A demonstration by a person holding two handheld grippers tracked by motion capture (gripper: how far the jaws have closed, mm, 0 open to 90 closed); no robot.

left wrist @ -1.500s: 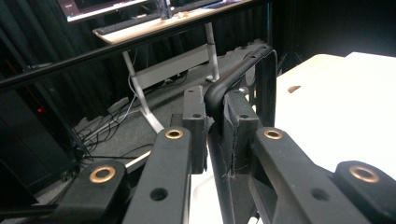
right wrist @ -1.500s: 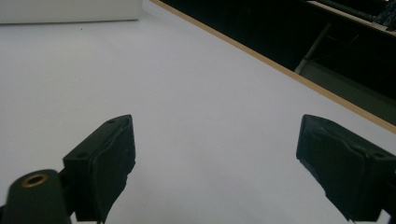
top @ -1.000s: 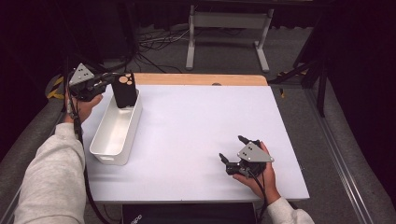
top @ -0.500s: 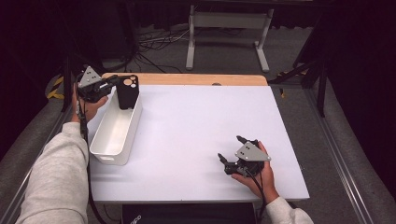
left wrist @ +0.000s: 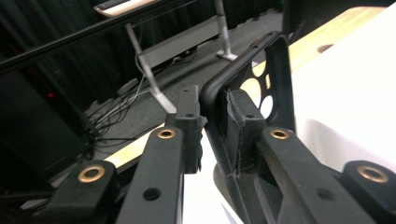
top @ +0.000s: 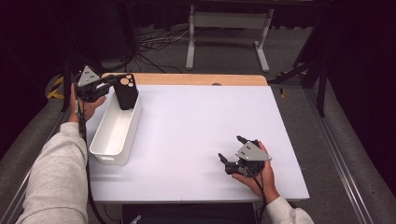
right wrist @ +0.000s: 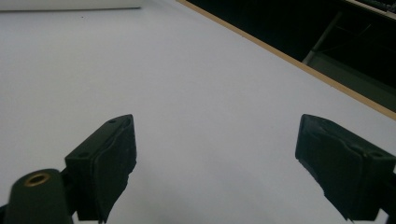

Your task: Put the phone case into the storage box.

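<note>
A black phone case [top: 126, 91] with round camera cut-outs hangs upright over the far end of the white bin [top: 134, 126]. My left gripper [top: 115, 84] reaches in from the left and is shut on it. In the left gripper view the case's rim [left wrist: 280, 70] sits between the two pads of the left gripper [left wrist: 212, 109]. These jaws have just been opening a little, and the pads still touch the rim. My right gripper [top: 229, 148] rests on the white table near the front right. It stands wide open [right wrist: 215, 140] with nothing between its fingers.
The white tabletop [top: 201, 116] has a wooden strip [top: 196, 79] along its far edge. A metal stand [top: 226, 21] and cables lie on the floor beyond. The bin's inside looks bare.
</note>
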